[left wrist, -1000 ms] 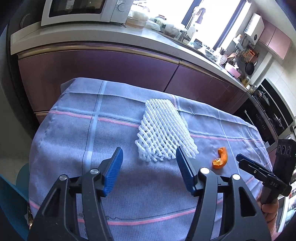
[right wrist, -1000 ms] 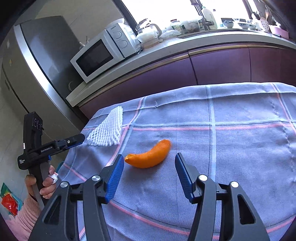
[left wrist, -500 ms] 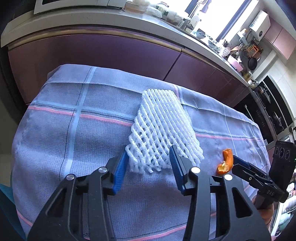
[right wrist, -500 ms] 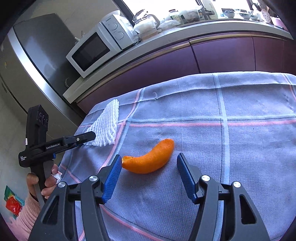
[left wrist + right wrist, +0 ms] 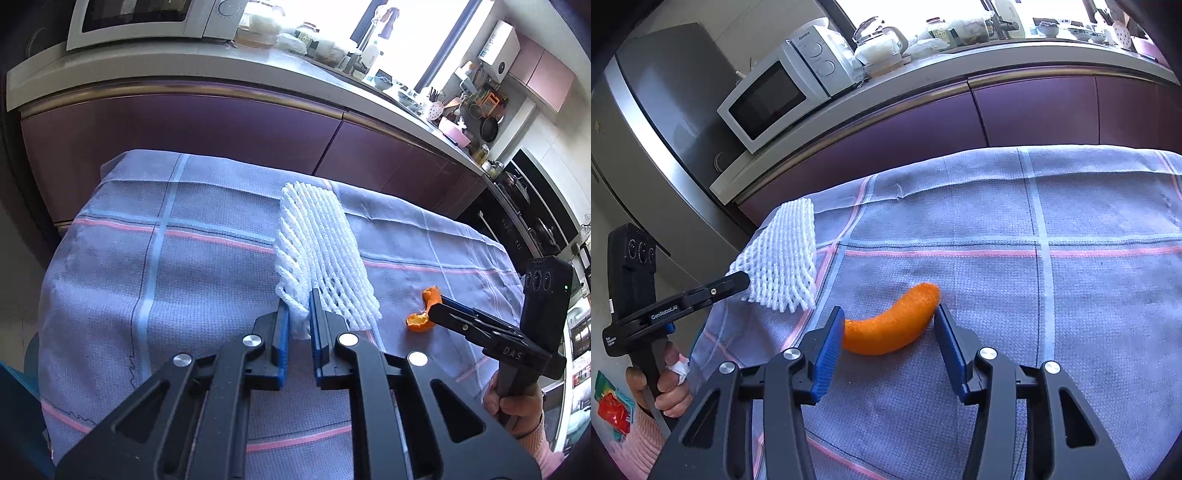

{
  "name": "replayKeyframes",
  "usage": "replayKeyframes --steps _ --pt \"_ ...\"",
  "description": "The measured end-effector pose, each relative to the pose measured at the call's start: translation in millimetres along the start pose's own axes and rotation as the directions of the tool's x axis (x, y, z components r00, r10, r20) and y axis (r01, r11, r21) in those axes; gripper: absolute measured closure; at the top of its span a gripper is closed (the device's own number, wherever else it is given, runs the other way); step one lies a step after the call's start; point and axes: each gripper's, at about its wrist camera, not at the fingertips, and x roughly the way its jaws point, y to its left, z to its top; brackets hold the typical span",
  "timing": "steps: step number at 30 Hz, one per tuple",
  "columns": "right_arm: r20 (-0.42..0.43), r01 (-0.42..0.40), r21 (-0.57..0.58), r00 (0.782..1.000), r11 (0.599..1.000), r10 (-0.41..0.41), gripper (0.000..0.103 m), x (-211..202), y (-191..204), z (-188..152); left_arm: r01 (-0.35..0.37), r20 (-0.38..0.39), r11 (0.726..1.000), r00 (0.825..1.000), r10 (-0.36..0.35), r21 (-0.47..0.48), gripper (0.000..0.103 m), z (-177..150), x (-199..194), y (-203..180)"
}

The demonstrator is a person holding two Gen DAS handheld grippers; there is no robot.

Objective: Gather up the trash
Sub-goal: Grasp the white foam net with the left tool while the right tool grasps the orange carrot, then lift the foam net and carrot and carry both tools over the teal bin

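In the left wrist view, we are seeing the left gripper (image 5: 298, 314) pinching the near edge of the white foam net (image 5: 317, 254); its jaws have just been closing and are now squeezing the mesh between the 2 blue pads. The net is lying on the checked tablecloth (image 5: 147, 280), stretching away from the jaws. To the right, an orange peel (image 5: 424, 310) is resting on the cloth, with the tip of the right gripper (image 5: 443, 310) touching it.

In the right wrist view, we are looking at the right gripper (image 5: 888, 328) bracketing the orange peel (image 5: 894, 325), which is lying flat on the tablecloth (image 5: 1071, 295). Its jaws have just been closing; both pads are meeting the ends of the peel. At the left, the left gripper (image 5: 742, 278) is holding the foam net (image 5: 783, 262) at the cloth's edge.
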Motion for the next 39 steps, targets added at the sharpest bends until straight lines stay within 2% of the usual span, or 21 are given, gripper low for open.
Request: replayKeyframes --steps 8,11,27,39 --pt "0.009 -0.006 0.0 1.0 1.0 0.006 0.07 -2 -1 -2 0.021 0.03 1.0 0.999 -0.021 0.003 0.093 -19 -27 3" --pt "0.014 -0.023 0.004 1.0 1.0 0.023 0.081 -6 -1 -4 0.027 0.039 1.0 0.999 -0.027 0.0 0.093 -27 -37 7" --pt "0.076 -0.141 -0.018 0.987 0.99 0.142 0.085 -41 22 -18 0.065 0.094 0.998 0.993 -0.065 0.004 0.093 -76 -97 8" --pt "0.052 -0.219 -0.071 0.974 0.973 0.223 0.086 -45 58 -35 0.045 0.131 0.999 0.99 -0.046 0.013 0.093 -110 -137 8"
